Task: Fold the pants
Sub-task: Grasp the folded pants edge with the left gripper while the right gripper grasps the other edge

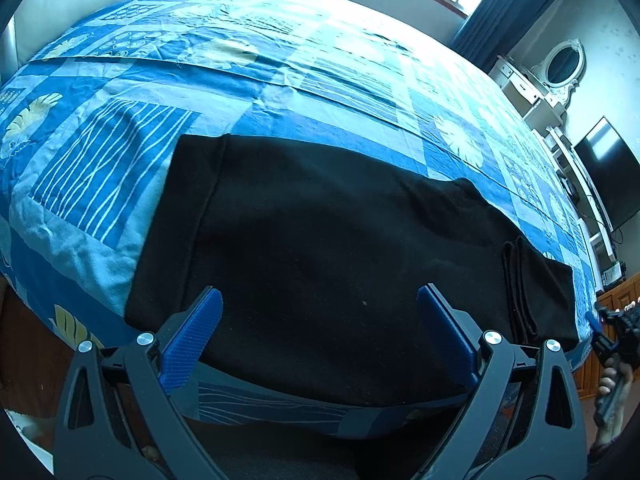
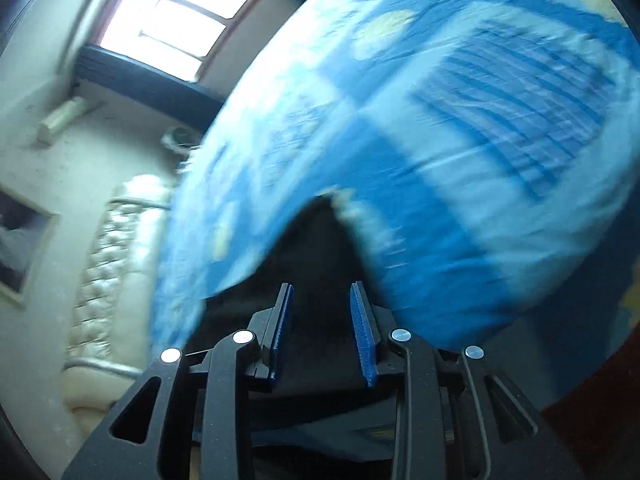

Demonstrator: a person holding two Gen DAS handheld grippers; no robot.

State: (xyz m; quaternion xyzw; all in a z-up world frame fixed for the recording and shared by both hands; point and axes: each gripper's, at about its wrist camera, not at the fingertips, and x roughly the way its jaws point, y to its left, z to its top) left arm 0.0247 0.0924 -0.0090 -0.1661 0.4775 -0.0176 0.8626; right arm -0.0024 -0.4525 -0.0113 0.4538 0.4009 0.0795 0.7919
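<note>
Black pants (image 1: 320, 248) lie flat on the blue patterned bedspread (image 1: 240, 80) near the bed's front edge, with a folded edge at the right end (image 1: 532, 280). My left gripper (image 1: 320, 300) is open, its blue pads wide apart just above the pants' near edge. My right gripper (image 2: 322, 312) is partly open with black cloth (image 2: 320, 248) between and beyond its blue pads (image 2: 362, 320); the view is tilted and blurred. The right gripper also shows at the far right of the left wrist view (image 1: 608, 332), held by a hand at the pants' right end.
The bed fills most of both views. A white padded headboard (image 2: 112, 264) and a window (image 2: 180, 12) show in the right wrist view. A white dresser with an oval mirror (image 1: 560, 68) and a dark TV (image 1: 612, 176) stand along the right wall.
</note>
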